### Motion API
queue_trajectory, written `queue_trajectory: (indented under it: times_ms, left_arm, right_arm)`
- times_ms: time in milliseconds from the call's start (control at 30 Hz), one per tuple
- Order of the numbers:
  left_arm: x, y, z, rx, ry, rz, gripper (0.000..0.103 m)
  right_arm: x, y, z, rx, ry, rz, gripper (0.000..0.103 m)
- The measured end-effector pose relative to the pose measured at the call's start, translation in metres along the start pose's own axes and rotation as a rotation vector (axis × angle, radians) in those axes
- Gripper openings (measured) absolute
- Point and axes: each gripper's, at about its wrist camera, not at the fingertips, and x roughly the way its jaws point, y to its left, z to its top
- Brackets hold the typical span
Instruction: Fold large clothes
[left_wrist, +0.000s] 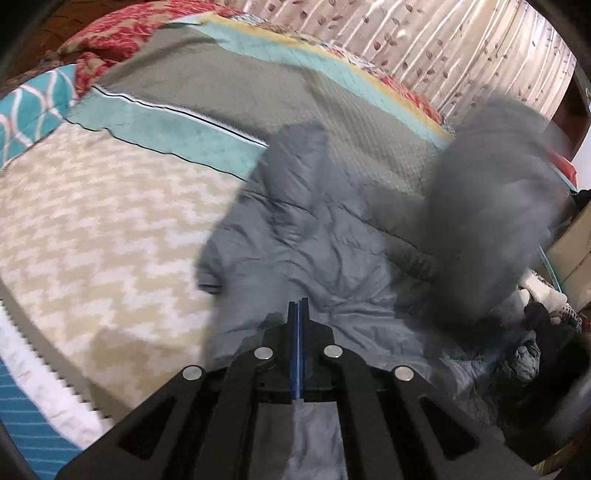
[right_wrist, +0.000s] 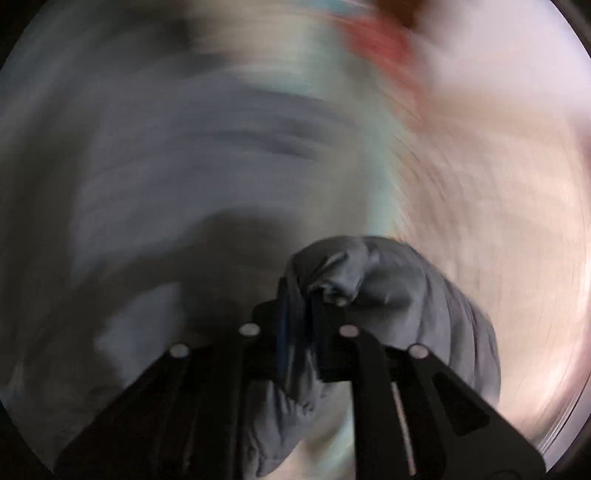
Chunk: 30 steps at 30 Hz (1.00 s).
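A large grey padded jacket (left_wrist: 314, 236) lies spread on the bed, one sleeve reaching up and away. My left gripper (left_wrist: 298, 308) is shut over the jacket's near part, and grey fabric shows below the jaws, so it seems pinched. A blurred grey mass (left_wrist: 491, 221) of the jacket is lifted at the right of the left wrist view. My right gripper (right_wrist: 299, 295) is shut on a bunched fold of the grey jacket (right_wrist: 369, 273), which hangs over and below the fingers. The rest of the right wrist view is motion blur.
The bed carries a beige zigzag blanket (left_wrist: 110, 229), a teal and grey quilt (left_wrist: 221, 92) and a red patterned pillow (left_wrist: 110, 33). A floral curtain (left_wrist: 443, 44) hangs behind. Dark clothes (left_wrist: 535, 343) and a cardboard box (left_wrist: 572, 251) are at the right.
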Motion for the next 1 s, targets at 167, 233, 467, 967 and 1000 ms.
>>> queue_trajectory:
  times_ms: [167,233,467,967,1000]
  left_arm:
    - [-0.002,-0.011,0.005,0.033,0.029,-0.043,0.024]
    - [0.002,-0.023,0.008,0.037,0.043,-0.08,0.024]
    - [0.003,-0.047,0.006,0.03,0.036,-0.117,0.024]
    - [0.018,-0.022,-0.009,0.019,0.094,-0.037,0.024]
    - [0.015,-0.016,-0.01,0.007,0.091,-0.042,0.024]
  right_arm:
    - [-0.026,0.017,-0.019,0.185,0.061,-0.053,0.071]
    - [-0.053,-0.017,-0.047,0.464,0.066,0.061,0.076]
    - [-0.013,-0.114,-0.243,1.658,0.108,0.483,0.086]
    - [0.049,-0.027,-0.353,1.837,0.787,0.257,0.019]
    - [0.044,-0.031,-0.35,1.831,0.772,0.266,0.028]
